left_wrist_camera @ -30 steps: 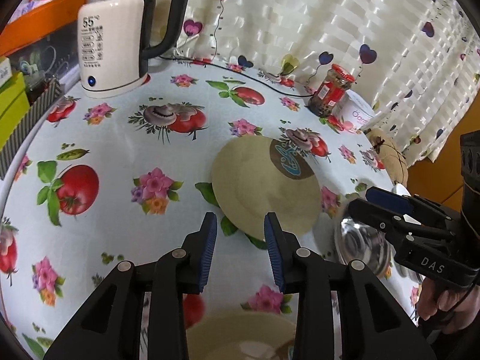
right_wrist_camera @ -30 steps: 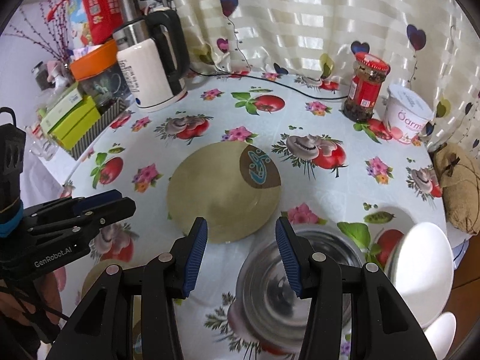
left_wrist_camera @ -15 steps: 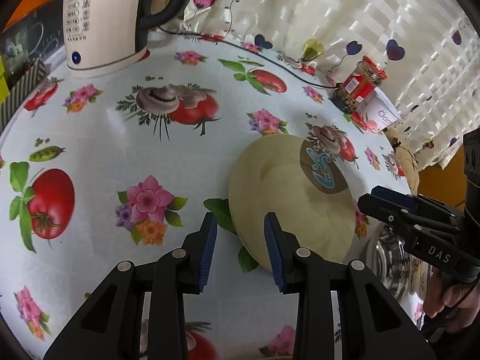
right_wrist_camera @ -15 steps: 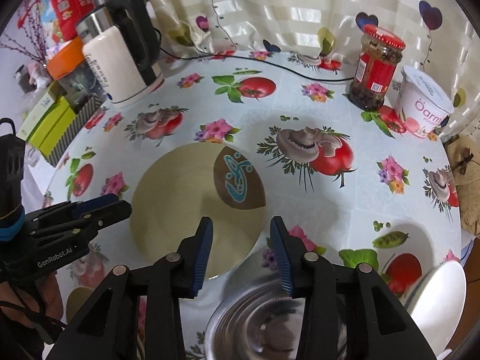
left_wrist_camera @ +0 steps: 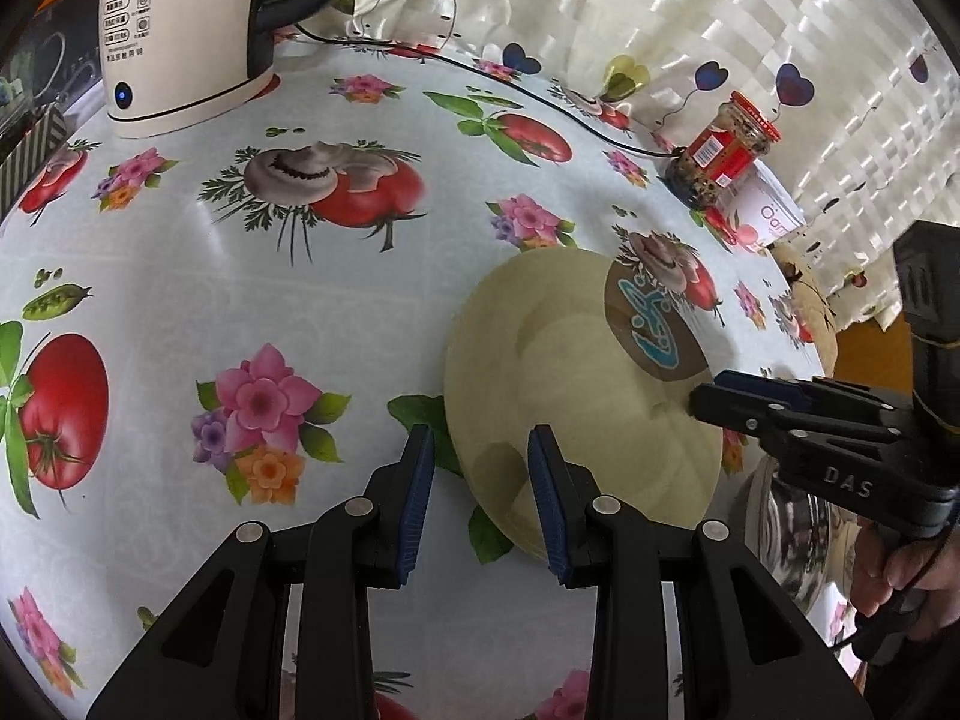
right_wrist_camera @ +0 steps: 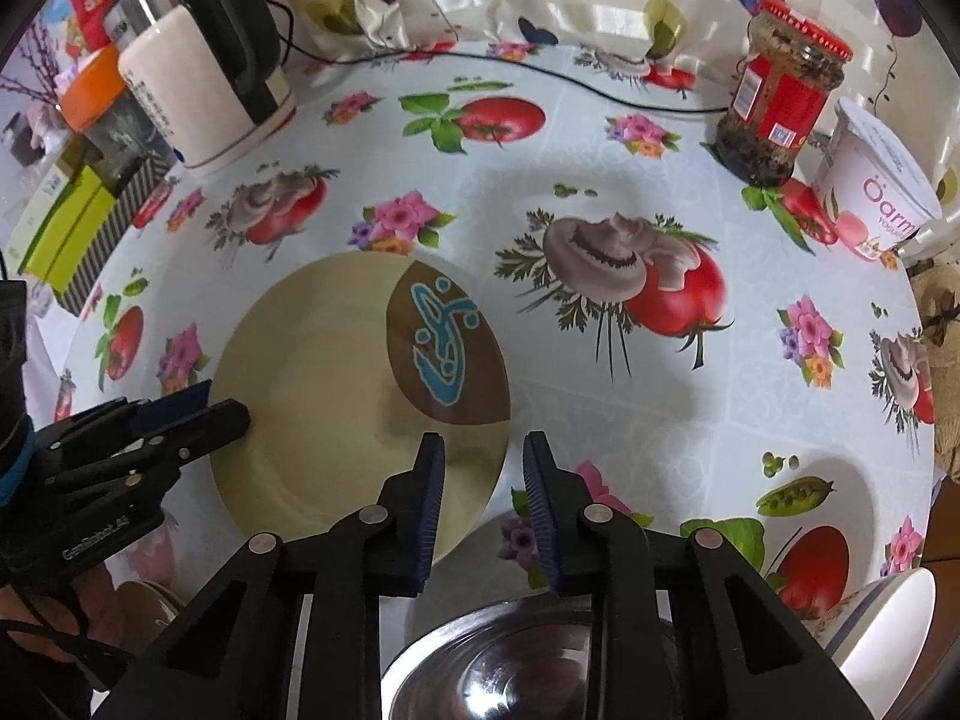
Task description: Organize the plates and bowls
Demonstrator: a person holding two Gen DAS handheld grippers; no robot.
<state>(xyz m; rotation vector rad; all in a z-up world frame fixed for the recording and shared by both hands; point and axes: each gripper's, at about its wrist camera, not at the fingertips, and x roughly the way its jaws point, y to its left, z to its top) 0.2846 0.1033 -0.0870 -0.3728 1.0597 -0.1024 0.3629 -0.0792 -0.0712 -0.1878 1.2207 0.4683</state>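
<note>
A beige plate with a brown patch and a blue fish drawing lies flat on the flowered tablecloth. My left gripper straddles the plate's left rim, one finger over the plate and one over the cloth, with gaps on both sides. My right gripper straddles the opposite rim. Its jaws are closing, and the pads are still apart from the rim between them. A steel bowl sits just below the right gripper.
A white kettle with its cord stands at the back left. A red-lidded jar and a yogurt tub stand at the back right. White dishes lean at the right edge, boxes at the left, a beige bowl near the person's hand.
Both grippers came down and forward onto opposite rims of the beige plate. The right gripper's jaws narrowed markedly; the left gripper's gap stayed the same.
</note>
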